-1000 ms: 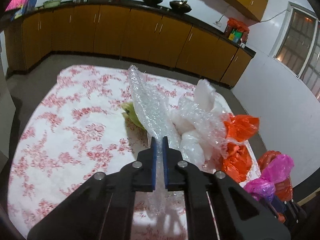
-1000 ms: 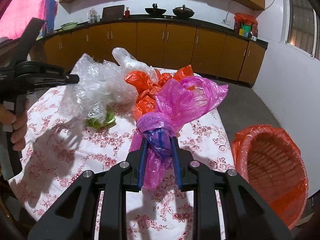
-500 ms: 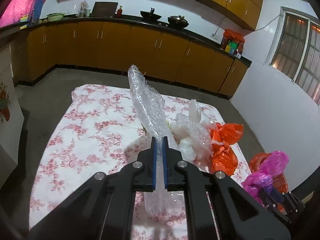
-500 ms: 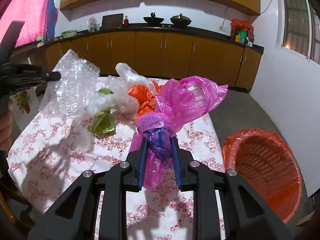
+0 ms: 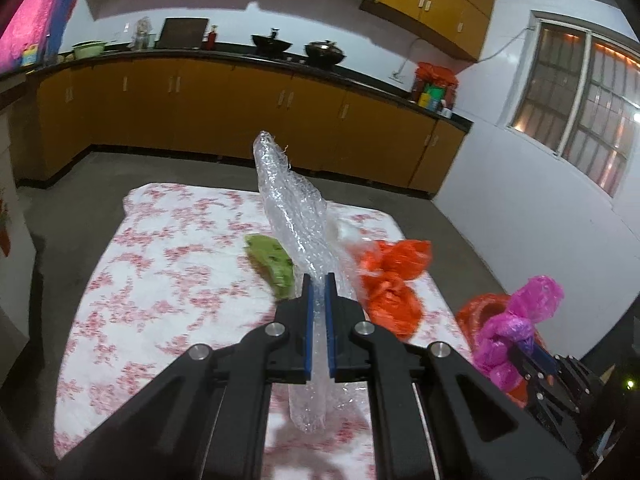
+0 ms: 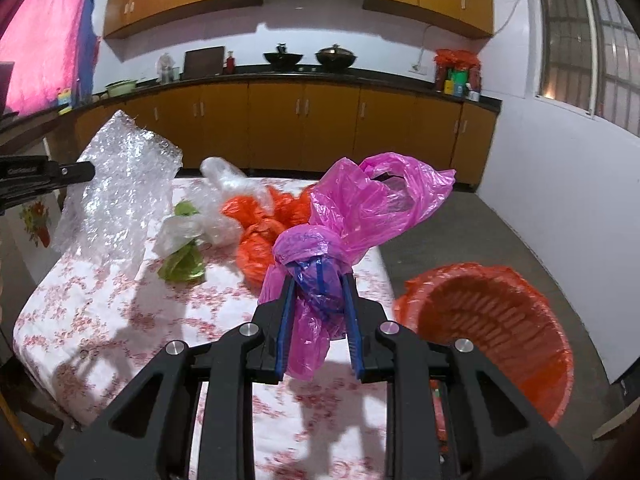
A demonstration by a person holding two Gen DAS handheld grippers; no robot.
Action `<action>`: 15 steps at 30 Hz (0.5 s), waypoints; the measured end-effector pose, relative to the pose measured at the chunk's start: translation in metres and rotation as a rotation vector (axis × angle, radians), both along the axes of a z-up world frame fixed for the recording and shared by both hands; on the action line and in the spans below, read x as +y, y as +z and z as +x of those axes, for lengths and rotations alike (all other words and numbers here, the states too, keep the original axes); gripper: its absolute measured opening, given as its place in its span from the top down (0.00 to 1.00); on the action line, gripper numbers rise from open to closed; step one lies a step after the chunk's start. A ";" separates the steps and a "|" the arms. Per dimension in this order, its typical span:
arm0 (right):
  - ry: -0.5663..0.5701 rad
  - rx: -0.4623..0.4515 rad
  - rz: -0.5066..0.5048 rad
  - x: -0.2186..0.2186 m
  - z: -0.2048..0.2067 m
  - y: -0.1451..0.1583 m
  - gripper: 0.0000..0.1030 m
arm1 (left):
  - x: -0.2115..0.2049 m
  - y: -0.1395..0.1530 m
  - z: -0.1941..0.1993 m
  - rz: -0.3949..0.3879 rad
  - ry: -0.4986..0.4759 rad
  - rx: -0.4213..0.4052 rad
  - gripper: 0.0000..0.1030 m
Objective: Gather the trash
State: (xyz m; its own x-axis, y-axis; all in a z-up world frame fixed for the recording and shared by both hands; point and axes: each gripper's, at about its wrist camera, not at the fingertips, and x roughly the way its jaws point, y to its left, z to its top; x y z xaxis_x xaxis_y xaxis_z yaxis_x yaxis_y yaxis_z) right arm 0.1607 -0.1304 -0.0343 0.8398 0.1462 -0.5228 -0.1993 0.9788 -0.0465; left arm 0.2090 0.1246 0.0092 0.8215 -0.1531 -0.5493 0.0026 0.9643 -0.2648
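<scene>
My left gripper (image 5: 319, 280) is shut on a sheet of clear bubble wrap (image 5: 294, 208) that hangs in the air above the table; the same sheet (image 6: 116, 192) shows at the left of the right wrist view. My right gripper (image 6: 319, 276) is shut on a knotted pink plastic bag (image 6: 360, 212), held off the table. On the flowered tablecloth (image 5: 160, 280) lie an orange bag (image 5: 390, 284), a green wrapper (image 5: 272, 260) and a clear bag (image 6: 224, 192). An orange-lined basket (image 6: 492, 328) stands on the floor to the right of the table.
Yellow kitchen cabinets (image 5: 240, 100) with a black counter run along the far wall. A white wall (image 6: 560, 200) and a barred window (image 5: 580, 100) close off the right side. Grey floor (image 5: 80, 200) surrounds the table.
Both grippers have risen and drawn back from the table with their loads. The bubble wrap came clear of the pile, uncovering the green wrapper and the orange bag.
</scene>
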 end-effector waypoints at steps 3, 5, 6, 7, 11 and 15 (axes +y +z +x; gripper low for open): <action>-0.037 -0.008 0.009 -0.016 -0.001 0.005 0.76 | -0.020 0.002 -0.001 0.003 -0.041 -0.003 0.93; -0.068 -0.015 0.013 -0.030 -0.002 0.009 0.76 | -0.036 0.002 -0.002 -0.001 -0.074 -0.003 0.93; -0.081 -0.017 0.016 -0.035 -0.003 0.010 0.76 | -0.042 0.002 -0.002 -0.003 -0.088 -0.003 0.93; -0.095 -0.018 0.020 -0.042 -0.003 0.012 0.76 | -0.051 0.001 -0.002 -0.005 -0.105 -0.003 0.93; -0.171 -0.022 0.036 -0.072 -0.003 0.016 0.77 | -0.082 0.000 -0.001 -0.007 -0.165 -0.005 0.93; -0.248 -0.022 0.056 -0.100 -0.003 0.018 0.76 | -0.114 -0.002 -0.001 -0.003 -0.227 -0.010 0.93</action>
State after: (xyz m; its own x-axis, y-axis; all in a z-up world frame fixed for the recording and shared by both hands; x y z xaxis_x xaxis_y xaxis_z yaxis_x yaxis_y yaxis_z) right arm 0.1572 -0.2308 -0.0162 0.8648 -0.0376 -0.5007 0.0479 0.9988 0.0076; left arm 0.2082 0.0102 0.0069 0.7711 -0.3361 -0.5408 0.2222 0.9380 -0.2661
